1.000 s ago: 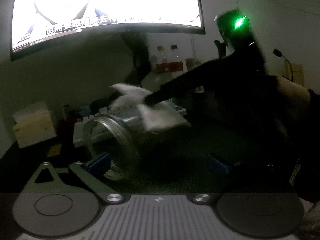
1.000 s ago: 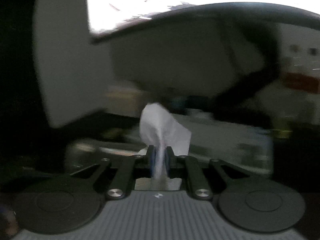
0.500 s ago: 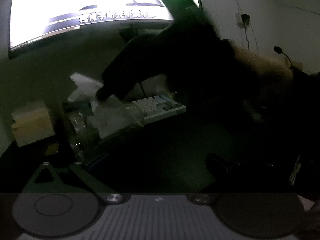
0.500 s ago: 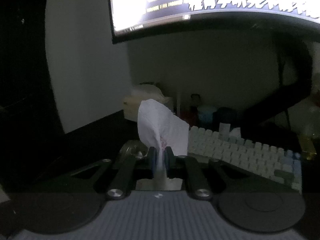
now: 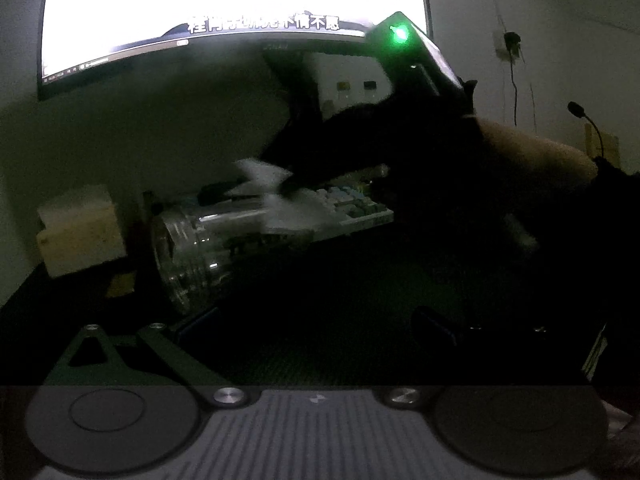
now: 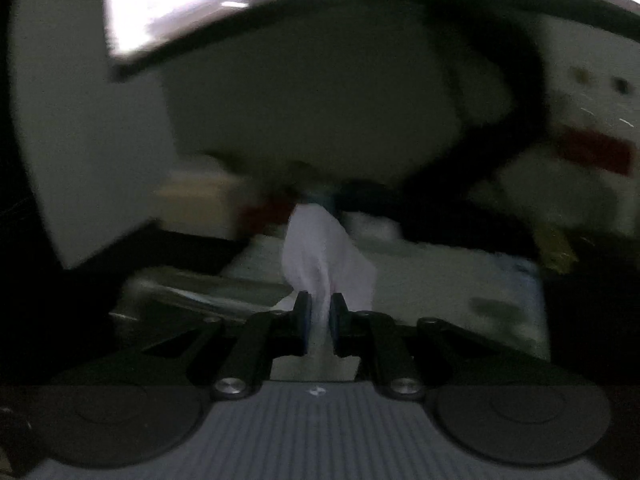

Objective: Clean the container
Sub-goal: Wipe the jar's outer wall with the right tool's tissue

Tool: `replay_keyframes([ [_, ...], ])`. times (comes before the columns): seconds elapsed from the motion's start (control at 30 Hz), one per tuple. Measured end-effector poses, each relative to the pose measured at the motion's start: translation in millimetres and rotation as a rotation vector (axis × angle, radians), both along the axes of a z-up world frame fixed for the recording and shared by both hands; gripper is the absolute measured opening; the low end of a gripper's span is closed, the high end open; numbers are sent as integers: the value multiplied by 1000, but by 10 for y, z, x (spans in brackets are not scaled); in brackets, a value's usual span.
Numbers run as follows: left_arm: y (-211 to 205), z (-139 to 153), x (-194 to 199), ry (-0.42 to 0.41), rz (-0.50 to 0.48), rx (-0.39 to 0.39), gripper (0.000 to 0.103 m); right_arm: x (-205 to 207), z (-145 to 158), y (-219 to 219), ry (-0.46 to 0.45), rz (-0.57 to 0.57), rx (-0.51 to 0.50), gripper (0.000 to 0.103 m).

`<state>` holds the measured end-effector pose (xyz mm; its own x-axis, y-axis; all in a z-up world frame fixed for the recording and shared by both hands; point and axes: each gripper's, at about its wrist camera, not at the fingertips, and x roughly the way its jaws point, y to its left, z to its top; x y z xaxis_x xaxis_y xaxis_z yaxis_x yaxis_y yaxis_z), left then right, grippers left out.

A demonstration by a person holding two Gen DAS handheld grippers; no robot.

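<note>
A clear glass jar (image 5: 200,252) lies on its side on the dark desk, its threaded mouth toward me at the left. My left gripper (image 5: 316,322) is wide open around the space beside it; its left finger (image 5: 196,324) sits just under the jar's mouth, touching or not I cannot tell. My right gripper (image 6: 319,312) is shut on a white tissue (image 6: 324,256). In the left wrist view the tissue (image 5: 272,188) is blurred and sits on top of the jar's far end, with the right gripper's dark body (image 5: 400,136) above it.
A bright monitor (image 5: 224,8) hangs over the back of the desk. A white keyboard (image 5: 352,208) lies behind the jar. A pale box (image 5: 80,228) stands at the left. A microphone (image 5: 588,124) stands at the far right. The desk mat (image 5: 360,300) is dark.
My right gripper with the tissue has swung back to the right along the jar's top. The jar has stayed on its side with its mouth to the left.
</note>
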<state>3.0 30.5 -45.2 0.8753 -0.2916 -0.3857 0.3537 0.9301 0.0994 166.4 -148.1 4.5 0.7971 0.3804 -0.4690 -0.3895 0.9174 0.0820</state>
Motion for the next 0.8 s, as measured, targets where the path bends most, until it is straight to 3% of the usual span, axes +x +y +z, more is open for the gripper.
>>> replay_keyframes([
  [0.03, -10, 1, 4, 1, -1, 1, 103, -46, 34, 8, -43, -8, -14, 11],
  [0.1, -46, -9, -1, 2, -8, 10, 103, -168, 122, 117, -114, 82, -13, 11],
  [0.2, -102, -20, -3, 3, -15, 24, 103, -207, 170, 413, -93, 235, 10, 10],
  [0.33, -137, -31, -29, 4, -24, 44, 103, -112, 111, 708, -59, 239, -54, 8],
  [0.6, -37, -11, -56, -5, -12, 23, 103, -130, 50, 373, 5, 225, 9, 9],
  [0.7, -15, 8, -42, -4, 2, 18, 103, -408, 52, 310, -9, 264, -75, 9],
  [0.8, 3, 43, -76, -25, -7, 16, 103, -728, 16, 111, -6, 297, -54, 8],
])
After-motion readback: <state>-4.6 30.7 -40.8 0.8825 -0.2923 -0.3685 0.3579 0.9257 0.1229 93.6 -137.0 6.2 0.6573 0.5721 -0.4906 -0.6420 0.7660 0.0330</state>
